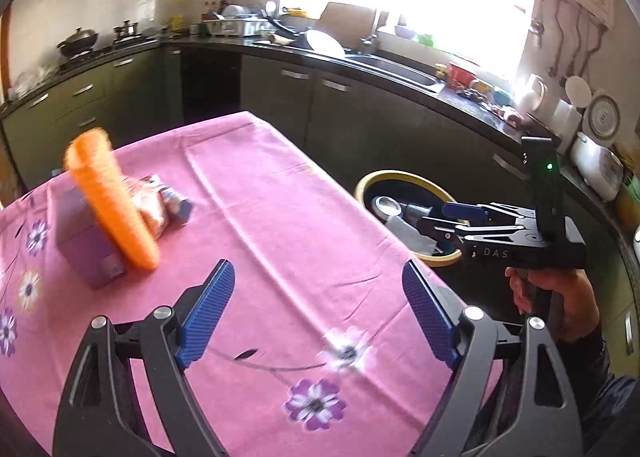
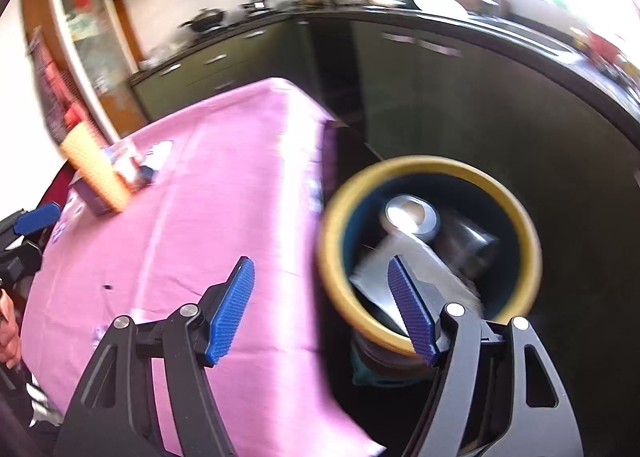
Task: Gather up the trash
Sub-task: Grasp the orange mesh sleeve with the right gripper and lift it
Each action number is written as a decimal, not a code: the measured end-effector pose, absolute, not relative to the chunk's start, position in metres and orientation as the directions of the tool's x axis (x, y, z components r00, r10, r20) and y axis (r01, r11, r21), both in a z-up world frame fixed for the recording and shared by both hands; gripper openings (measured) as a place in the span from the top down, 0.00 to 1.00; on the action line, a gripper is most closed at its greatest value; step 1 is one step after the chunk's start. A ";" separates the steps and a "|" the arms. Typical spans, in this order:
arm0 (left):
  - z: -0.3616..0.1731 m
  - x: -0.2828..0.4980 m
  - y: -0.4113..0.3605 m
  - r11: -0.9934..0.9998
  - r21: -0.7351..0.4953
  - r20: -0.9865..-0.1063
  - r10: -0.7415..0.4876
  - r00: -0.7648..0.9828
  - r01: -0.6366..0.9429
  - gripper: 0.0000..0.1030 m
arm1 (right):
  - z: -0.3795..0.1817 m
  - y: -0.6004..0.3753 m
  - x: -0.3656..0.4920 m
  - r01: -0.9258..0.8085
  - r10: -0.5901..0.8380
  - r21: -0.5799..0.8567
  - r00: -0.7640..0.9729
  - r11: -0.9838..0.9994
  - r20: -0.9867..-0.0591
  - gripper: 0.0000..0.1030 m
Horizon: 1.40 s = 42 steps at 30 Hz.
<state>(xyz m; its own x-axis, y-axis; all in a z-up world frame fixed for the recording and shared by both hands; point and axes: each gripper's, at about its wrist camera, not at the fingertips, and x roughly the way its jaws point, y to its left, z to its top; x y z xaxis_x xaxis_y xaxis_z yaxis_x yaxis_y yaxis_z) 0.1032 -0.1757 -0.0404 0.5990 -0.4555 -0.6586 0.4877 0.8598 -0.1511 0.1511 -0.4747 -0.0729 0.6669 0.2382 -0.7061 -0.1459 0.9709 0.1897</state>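
Trash pile (image 1: 160, 201) sits near the far left corner of the pink tablecloth (image 1: 280, 225) in our left wrist view, ahead-left of the left gripper (image 1: 318, 313), leaning on a purple box (image 1: 84, 245) under an orange sponge-like pad (image 1: 112, 201). Jaws gape, nothing between. Our right gripper (image 1: 444, 221) hangs over the bin (image 1: 400, 177) off the table's right edge.

Right wrist view: right gripper (image 2: 322, 309) spread and empty; bin (image 2: 432, 165) holds a can (image 2: 412, 217) and paper. Left is nearer, we judge.
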 end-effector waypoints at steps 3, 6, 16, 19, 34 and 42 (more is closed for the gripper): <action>-0.040 0.093 -0.130 0.906 -0.147 -0.652 -0.391 0.650 0.397 0.20 | -0.055 -0.419 0.162 -0.299 0.347 0.192 0.652 0.935 -0.675 0.40; -0.041 0.084 -0.093 0.941 -0.140 -0.641 -0.324 0.695 0.310 0.17 | -0.037 -0.364 0.170 -0.427 0.433 0.177 0.633 0.887 -0.642 0.45; -0.050 0.078 -0.033 0.966 -0.161 -0.646 -0.258 0.718 0.202 0.16 | -0.009 -0.238 0.199 -0.566 0.523 0.130 0.617 0.814 -0.587 0.44; -0.051 0.077 -0.032 0.966 -0.157 -0.647 -0.258 0.718 0.206 0.16 | -0.011 -0.217 0.216 -0.568 0.521 0.131 0.606 0.813 -0.601 0.44; -0.054 0.073 -0.030 0.969 -0.151 -0.649 -0.245 0.720 0.194 0.16 | -0.025 -0.200 0.255 -0.508 0.488 0.158 0.625 0.847 -0.610 0.88; -0.053 0.069 -0.033 0.969 -0.146 -0.646 -0.247 0.722 0.201 0.16 | 0.001 -0.237 0.214 -0.522 0.543 0.211 0.640 0.826 -0.544 0.88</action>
